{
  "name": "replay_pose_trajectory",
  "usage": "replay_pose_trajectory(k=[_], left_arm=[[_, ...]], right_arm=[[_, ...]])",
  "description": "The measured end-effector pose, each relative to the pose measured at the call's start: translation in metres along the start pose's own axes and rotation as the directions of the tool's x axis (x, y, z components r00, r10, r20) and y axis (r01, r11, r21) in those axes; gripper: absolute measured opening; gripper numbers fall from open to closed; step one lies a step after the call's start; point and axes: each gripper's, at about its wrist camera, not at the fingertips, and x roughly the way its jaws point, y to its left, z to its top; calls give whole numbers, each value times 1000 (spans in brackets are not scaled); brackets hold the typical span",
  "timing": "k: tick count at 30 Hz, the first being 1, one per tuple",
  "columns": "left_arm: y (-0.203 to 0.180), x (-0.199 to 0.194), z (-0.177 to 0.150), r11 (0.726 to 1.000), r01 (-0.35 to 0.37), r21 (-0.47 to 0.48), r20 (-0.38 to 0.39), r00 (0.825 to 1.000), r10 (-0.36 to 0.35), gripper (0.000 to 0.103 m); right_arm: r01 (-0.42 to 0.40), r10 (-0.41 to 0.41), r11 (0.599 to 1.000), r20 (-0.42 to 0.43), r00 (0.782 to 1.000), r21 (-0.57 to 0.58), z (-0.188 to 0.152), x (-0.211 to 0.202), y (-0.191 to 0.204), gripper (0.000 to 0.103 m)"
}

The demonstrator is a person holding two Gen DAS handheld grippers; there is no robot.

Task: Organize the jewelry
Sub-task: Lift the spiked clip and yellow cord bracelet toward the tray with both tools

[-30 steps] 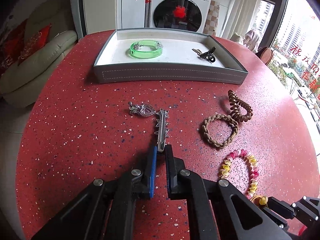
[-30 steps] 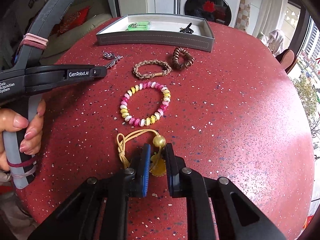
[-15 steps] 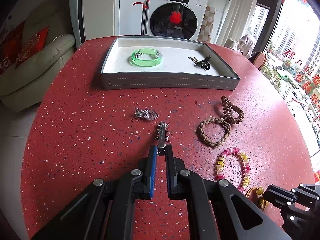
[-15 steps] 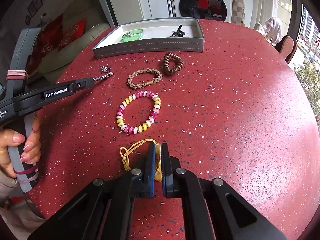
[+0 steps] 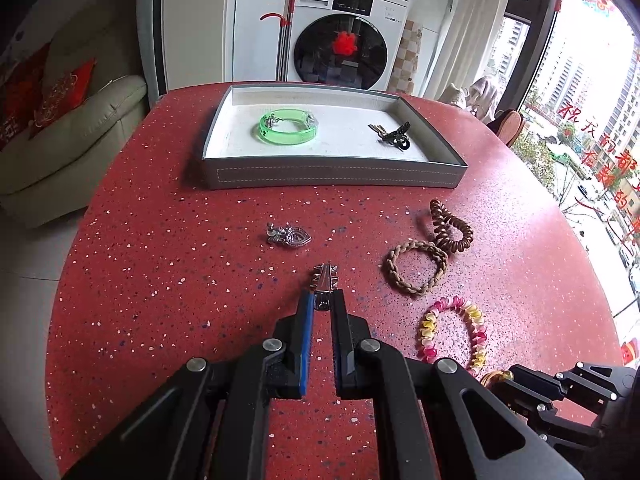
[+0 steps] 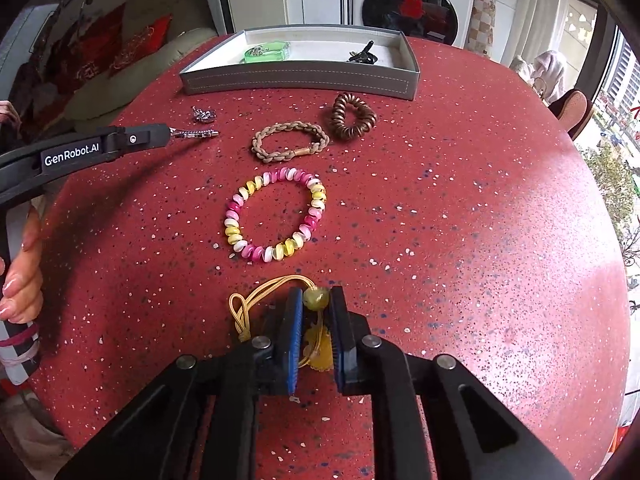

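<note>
A spiked silver hair clip (image 5: 325,280) is pinched at its near end between the closed left tongs (image 5: 322,308), lifted clear of the red table (image 5: 160,280). The right tongs (image 6: 316,308) are closed around a yellow bead on a gold cord charm (image 6: 316,299) at the table's near side. Beyond lie a pink-and-yellow beaded bracelet (image 6: 276,214), a braided bracelet (image 6: 290,142), a brown coil hair tie (image 6: 354,116) and a silver brooch (image 5: 289,235), with the grey tray (image 5: 332,172) at the far edge.

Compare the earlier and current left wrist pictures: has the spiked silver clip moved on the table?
Yes. The spiked silver clip, held in the left gripper, lay touching the silver heart pendant; now it sits apart from it, pulled back away from the gray tray.
</note>
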Motion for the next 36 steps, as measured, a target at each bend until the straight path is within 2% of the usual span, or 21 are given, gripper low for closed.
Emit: replay_pose_trajectory(k=[8,22,28,34,35,36], left_arm=[[4,-10,3,1000,10,-4,18,1000,-10,27],[8,-31,30,999,38,-19,66,997,-37,27],[15,-32,34,1000,19,-20,65,998,-18,27],[18,-37,50,999,26,-26,85,996,-24,27],[18,-39,54,1000,25,-19,94,995,-23,18],[17,-41,59,1000,24,-12,101,995,-23,18]], right_arm=[[-19,15,998,68,998,56,11,-22,-15,14],[-83,67,993,177,982,82,52,-49,-26,14],[-99,83,992,184,979,79,56,-50,-25,14],[-118,99,990,210,973,79,74,-57,-31,14],[-122,103,989,215,971,78,79,-58,-31,14],[-125,106,989,220,970,73,84,-59,-32,14]])
